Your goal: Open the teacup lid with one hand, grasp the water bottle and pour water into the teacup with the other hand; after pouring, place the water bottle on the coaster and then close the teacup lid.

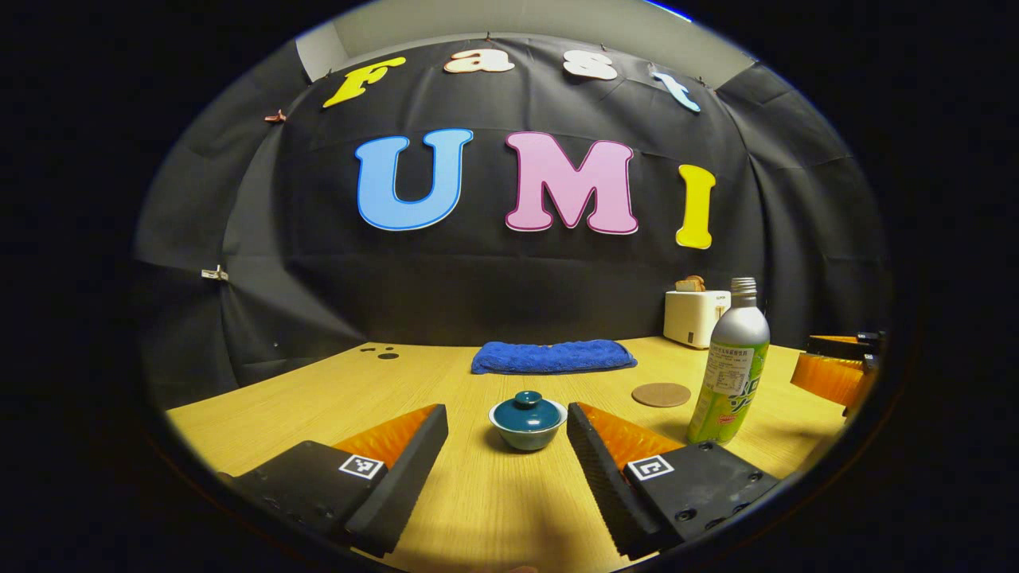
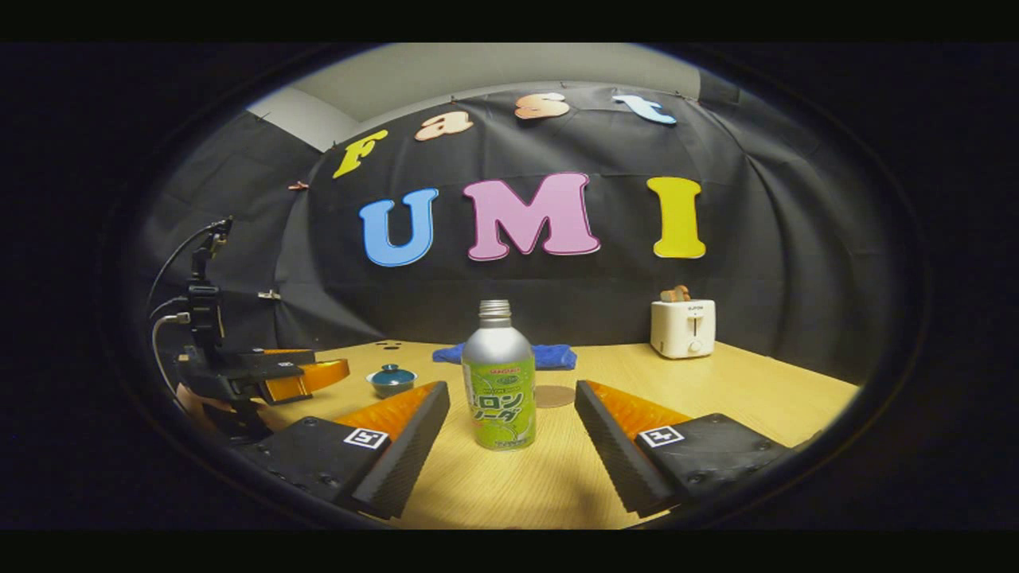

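A small teal teacup (image 1: 528,422) with its lid on stands on the wooden table, just ahead of my left gripper (image 1: 507,418), whose fingers are open on either side of it without touching. The silver and green water bottle (image 1: 730,368), uncapped, stands upright to the right of the cup. A round brown coaster (image 1: 661,394) lies between them, a little farther back. In the right gripper view the bottle (image 2: 499,379) stands straight ahead of my open right gripper (image 2: 512,398), between its fingertips but apart from them. The cup (image 2: 391,380) and the left gripper (image 2: 306,374) sit at the left there.
A folded blue towel (image 1: 554,356) lies at the back of the table (image 1: 318,398). A white toaster (image 1: 696,317) with bread in it stands at the back right, seen too as the toaster (image 2: 683,327) in the right gripper view. The coaster (image 2: 555,395) lies behind the bottle.
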Action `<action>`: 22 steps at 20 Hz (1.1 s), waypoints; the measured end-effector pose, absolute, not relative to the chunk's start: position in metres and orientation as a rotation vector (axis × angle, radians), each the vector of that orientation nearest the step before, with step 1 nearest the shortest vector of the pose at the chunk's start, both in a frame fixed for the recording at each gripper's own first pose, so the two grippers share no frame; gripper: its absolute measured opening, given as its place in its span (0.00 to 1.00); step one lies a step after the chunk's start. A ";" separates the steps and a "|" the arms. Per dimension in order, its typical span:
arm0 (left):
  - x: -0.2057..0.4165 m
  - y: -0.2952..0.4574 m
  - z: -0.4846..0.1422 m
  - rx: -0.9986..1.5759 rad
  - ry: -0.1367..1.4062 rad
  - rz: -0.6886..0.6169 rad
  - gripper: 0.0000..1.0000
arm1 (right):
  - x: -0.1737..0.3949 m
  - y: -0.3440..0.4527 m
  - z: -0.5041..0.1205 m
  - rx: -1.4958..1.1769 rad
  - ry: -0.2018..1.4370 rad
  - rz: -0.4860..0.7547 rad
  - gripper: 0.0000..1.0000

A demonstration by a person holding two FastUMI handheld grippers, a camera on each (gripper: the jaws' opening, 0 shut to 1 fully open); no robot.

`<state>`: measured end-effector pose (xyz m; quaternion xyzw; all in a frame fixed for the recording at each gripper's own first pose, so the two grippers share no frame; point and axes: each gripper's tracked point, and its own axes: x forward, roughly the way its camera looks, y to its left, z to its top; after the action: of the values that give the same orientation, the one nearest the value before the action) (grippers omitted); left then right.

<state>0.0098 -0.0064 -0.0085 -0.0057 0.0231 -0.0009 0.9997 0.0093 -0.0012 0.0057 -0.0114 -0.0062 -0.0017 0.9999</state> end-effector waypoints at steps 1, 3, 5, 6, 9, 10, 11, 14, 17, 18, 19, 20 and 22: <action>0.011 -0.006 -0.010 -0.011 0.047 -0.002 0.95 | 0.011 0.000 0.007 -0.025 -0.014 0.000 0.98; 0.014 -0.005 -0.011 -0.015 0.053 0.001 0.95 | 0.014 -0.001 0.008 -0.024 -0.014 0.002 0.98; 0.023 -0.006 -0.017 -0.035 0.086 -0.003 0.95 | 0.017 -0.005 0.007 -0.017 -0.009 -0.004 0.98; 0.028 -0.005 -0.017 -0.045 0.099 0.000 0.95 | 0.019 -0.007 0.007 -0.013 -0.003 -0.007 0.98; 0.043 0.002 -0.009 -0.044 0.108 0.009 0.95 | 0.025 -0.017 0.005 -0.020 0.014 -0.030 0.98; 0.051 0.002 -0.007 -0.031 0.107 0.005 0.95 | 0.028 -0.019 0.004 -0.018 0.020 -0.034 0.98; 0.057 0.002 -0.005 -0.009 0.106 0.002 0.95 | 0.030 -0.021 0.003 -0.014 0.028 -0.036 0.98; 0.077 -0.006 0.000 0.055 0.107 -0.017 0.95 | 0.037 -0.024 0.000 0.030 0.056 -0.036 0.94; 0.098 -0.017 -0.007 0.083 0.126 -0.045 0.90 | 0.044 -0.025 -0.002 0.053 0.071 -0.037 0.98; 0.104 -0.020 -0.010 0.095 0.141 -0.054 0.89 | 0.046 -0.025 -0.002 0.047 0.074 -0.036 0.98; 0.108 -0.023 -0.015 0.105 0.155 -0.064 0.88 | 0.049 -0.026 -0.004 0.040 0.079 -0.038 0.98; 0.113 -0.026 -0.018 0.113 0.164 -0.074 0.88 | 0.050 -0.028 -0.006 0.036 0.085 -0.041 0.98; 0.120 -0.032 -0.023 0.130 0.188 -0.097 0.85 | 0.052 -0.027 -0.009 0.053 0.099 -0.030 0.98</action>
<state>0.1202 -0.0318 -0.0229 0.0647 0.0938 -0.0482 0.9923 0.0523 -0.0267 -0.0089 0.0263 0.0493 -0.0148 0.9983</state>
